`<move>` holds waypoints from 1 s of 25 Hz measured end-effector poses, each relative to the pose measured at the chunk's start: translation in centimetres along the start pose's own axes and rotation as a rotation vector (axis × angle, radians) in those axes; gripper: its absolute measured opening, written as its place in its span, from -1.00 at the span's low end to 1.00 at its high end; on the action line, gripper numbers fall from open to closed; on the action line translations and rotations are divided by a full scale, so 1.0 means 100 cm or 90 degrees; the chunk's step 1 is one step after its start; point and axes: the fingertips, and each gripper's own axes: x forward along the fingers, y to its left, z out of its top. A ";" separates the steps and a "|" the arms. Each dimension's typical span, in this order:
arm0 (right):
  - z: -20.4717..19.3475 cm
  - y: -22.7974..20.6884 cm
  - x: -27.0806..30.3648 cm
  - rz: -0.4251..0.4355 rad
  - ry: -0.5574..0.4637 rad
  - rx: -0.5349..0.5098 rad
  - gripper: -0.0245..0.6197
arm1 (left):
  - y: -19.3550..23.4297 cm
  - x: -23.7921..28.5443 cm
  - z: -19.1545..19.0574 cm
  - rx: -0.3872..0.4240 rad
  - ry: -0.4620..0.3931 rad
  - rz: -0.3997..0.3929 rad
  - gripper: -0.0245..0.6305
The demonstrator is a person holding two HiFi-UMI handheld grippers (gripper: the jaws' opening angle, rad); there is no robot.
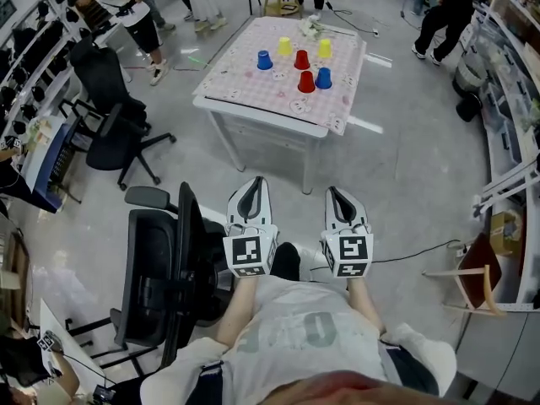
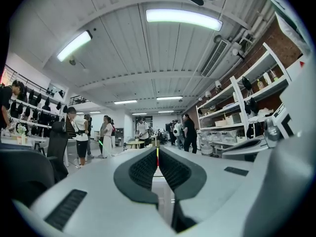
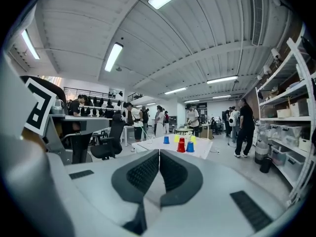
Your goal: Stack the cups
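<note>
Standing back from the tabletop [image 1: 245, 87], the person holds the left gripper [image 1: 252, 186] and right gripper [image 1: 337, 195] side by side, each with jaws pressed together on nothing. The cups [image 1: 306, 81] sit well ahead, unstacked. Next, I'd say: approach, then open around one.

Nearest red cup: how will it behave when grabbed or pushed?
The red cup looks small and plastic: probably light, maybe flexing under a hard squeeze. Pushed, it would likely slide or tip into the blue cup beside it.
</note>
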 end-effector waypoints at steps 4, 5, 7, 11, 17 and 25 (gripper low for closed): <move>0.004 0.001 0.005 0.007 -0.006 -0.008 -0.83 | 0.006 0.011 0.001 0.000 -0.002 0.006 -0.83; 0.004 -0.001 0.006 0.007 -0.005 -0.010 -0.83 | 0.006 0.016 0.001 -0.001 -0.003 0.007 -0.83; 0.003 -0.006 0.011 0.005 -0.003 -0.012 -0.83 | 0.005 0.026 0.000 -0.005 -0.006 0.005 -0.83; -0.002 -0.022 0.025 -0.013 0.008 -0.007 -0.83 | 0.000 0.048 -0.005 -0.007 -0.005 -0.013 -0.83; -0.006 -0.041 0.056 -0.040 0.010 -0.005 -0.83 | 0.013 0.096 -0.021 -0.020 -0.002 -0.024 -0.83; 0.006 -0.070 0.142 -0.072 0.029 -0.011 -0.83 | 0.044 0.192 -0.032 -0.027 0.010 -0.050 -0.83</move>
